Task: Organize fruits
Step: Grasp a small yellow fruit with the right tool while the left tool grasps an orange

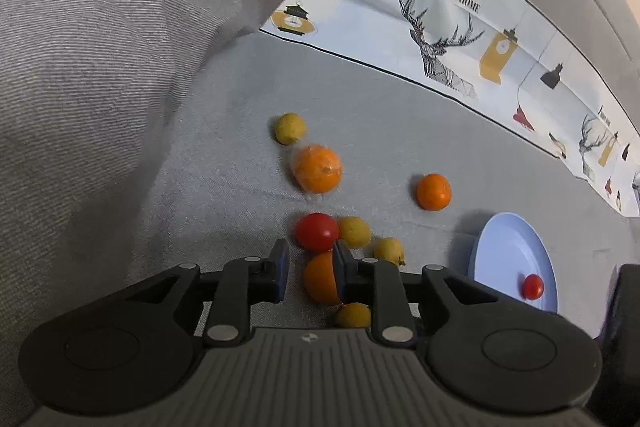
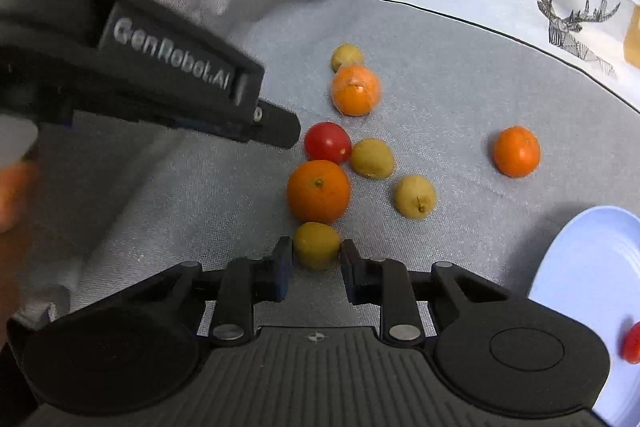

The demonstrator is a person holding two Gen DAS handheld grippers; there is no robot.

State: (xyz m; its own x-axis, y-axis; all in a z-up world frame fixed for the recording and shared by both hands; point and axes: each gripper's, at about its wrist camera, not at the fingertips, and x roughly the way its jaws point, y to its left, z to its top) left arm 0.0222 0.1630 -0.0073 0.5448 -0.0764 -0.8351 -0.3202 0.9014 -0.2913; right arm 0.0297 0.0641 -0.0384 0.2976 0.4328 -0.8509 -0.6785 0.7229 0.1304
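A grey cloth (image 2: 460, 75) covers the whole surface. Its far side is bordered by a white printed strip (image 1: 460, 27) with deer heads and lamps, and a rumpled grey fabric heap (image 1: 100, 47) rises along the left. Between the fruit and the strip the cloth lies bare, as does the stretch between the lone orange and the plate.

A pale blue plate (image 2: 580, 267) sits at the right edge, well apart from the main cluster, with one small tomato (image 1: 533, 287) on it.

Three oranges lie on the cloth: a wrapped one (image 2: 355, 90) farthest out, a stemmed one (image 2: 319, 191) in the cluster, and a lone one (image 2: 516, 151) off to the right. One larger tomato (image 2: 327, 143) touches the stemmed orange. Five yellow fruits are there, the nearest (image 2: 317, 245) just below the stemmed orange.

The right gripper (image 2: 316, 255) has its jaws slightly apart, straddling that nearest yellow fruit; whether the pads press it cannot be told. The left gripper (image 1: 308, 259) hangs over the cluster with its jaws slightly apart, nothing clamped.
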